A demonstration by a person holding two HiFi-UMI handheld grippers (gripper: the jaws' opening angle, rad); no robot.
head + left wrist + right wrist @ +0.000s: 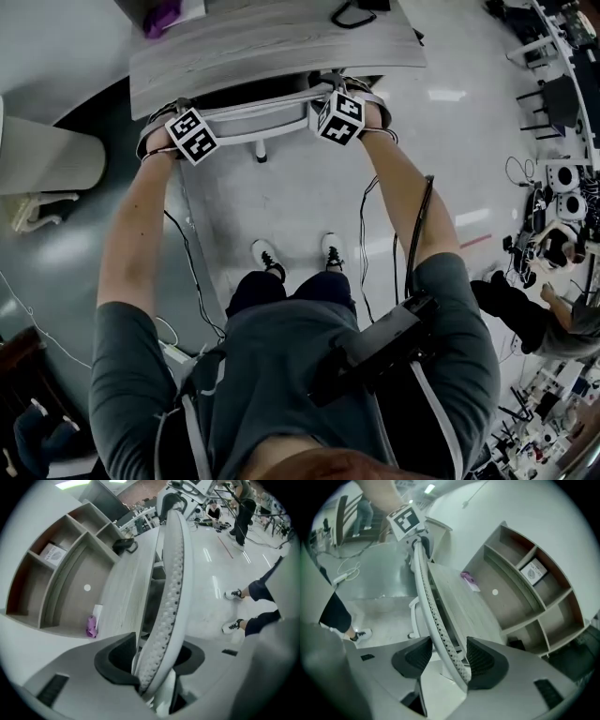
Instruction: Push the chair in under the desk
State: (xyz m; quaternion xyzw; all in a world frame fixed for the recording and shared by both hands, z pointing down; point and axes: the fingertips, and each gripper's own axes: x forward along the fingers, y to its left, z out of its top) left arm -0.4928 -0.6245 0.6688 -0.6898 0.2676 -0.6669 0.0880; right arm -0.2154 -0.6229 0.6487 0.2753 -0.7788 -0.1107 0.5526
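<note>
The chair stands at 12 o'clock from the person, its seat out of sight beneath the bench and only the pale perforated backrest showing at the bench's near edge. It looks pushed in as far as it will go.

The left gripper and right gripper straddle the backrest's top rail near its two ends. Both have their jaws apart with the rail lying loose between the pads, not clamped.

The likeliest trouble is in lifting off: a pad that snags the rail could drag the chair back out. If only one side catches, it could swing the chair askew against the bench edge. The cables trailing at 7 o'clock by the person's shoes could catch a foot in stepping back.

The bench top is grey woodgrain with a purple item at 11 o'clock. Open shelving behind it holds a box. The floor is glossy and pale, and another person sits at 3 o'clock.
</note>
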